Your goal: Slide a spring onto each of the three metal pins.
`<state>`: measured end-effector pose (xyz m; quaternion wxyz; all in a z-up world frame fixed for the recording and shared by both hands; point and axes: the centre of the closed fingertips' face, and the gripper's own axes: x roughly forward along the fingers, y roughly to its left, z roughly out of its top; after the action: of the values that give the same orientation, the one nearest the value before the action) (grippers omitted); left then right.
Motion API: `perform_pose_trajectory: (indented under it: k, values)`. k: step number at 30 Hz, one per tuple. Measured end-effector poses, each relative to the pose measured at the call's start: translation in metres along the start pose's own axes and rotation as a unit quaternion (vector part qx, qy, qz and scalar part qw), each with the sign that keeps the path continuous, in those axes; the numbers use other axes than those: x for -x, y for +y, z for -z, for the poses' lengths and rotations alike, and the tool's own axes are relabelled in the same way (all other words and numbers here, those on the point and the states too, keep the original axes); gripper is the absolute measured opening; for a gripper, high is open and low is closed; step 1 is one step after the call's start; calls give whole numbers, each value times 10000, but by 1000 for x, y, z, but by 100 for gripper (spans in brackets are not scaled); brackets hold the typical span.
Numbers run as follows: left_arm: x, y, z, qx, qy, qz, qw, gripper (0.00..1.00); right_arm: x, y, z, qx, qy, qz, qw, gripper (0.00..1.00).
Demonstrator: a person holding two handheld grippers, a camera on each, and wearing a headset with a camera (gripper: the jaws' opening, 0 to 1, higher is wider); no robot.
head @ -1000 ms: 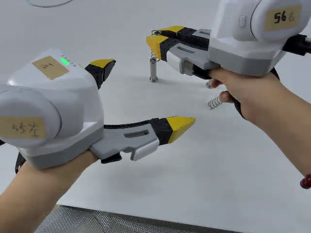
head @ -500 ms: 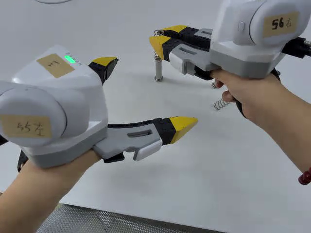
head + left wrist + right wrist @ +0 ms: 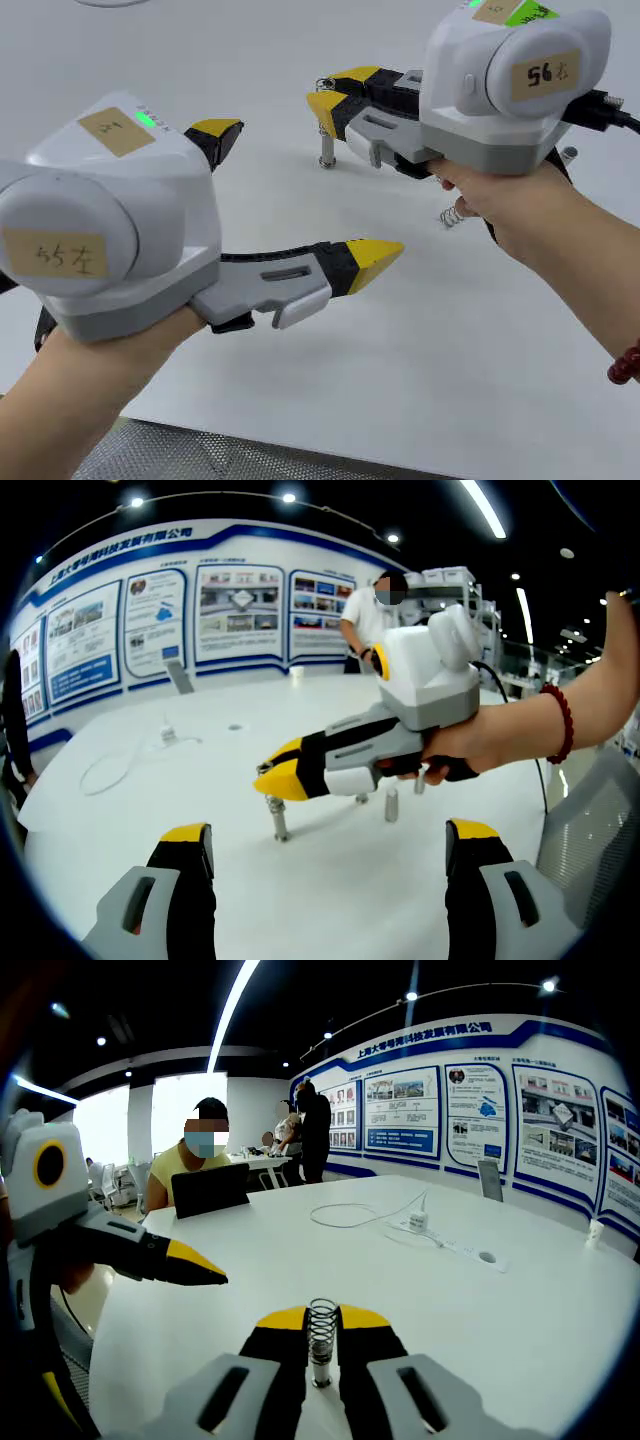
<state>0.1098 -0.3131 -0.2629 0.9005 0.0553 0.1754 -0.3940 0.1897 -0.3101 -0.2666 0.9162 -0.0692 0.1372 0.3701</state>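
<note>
My right gripper is shut on a small steel spring and holds it upright over a metal pin that stands on the white table. In the right gripper view the pin sits just under the coil, between the yellow-tipped fingers. The left gripper view has the right gripper above that pin, with two more pins behind it. A loose spring lies on the table below the right hand. My left gripper hangs open at the near left, holding nothing.
The table's front edge with grey mesh below runs along the bottom of the head view. A power strip with a white cable lies further out on the table. A person sits behind a laptop at the far side.
The right gripper has tilted and come lower over the pin with the spring, so less of the pin shows below its tips. The left gripper stays where it was, open.
</note>
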Motion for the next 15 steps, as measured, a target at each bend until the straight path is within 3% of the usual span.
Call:
perform_pose_trajectory:
  k: [15]
  values:
    - [1,0,0,-2,14,-6,10000,97,-6,-1,18,-177,225,69,9996,12]
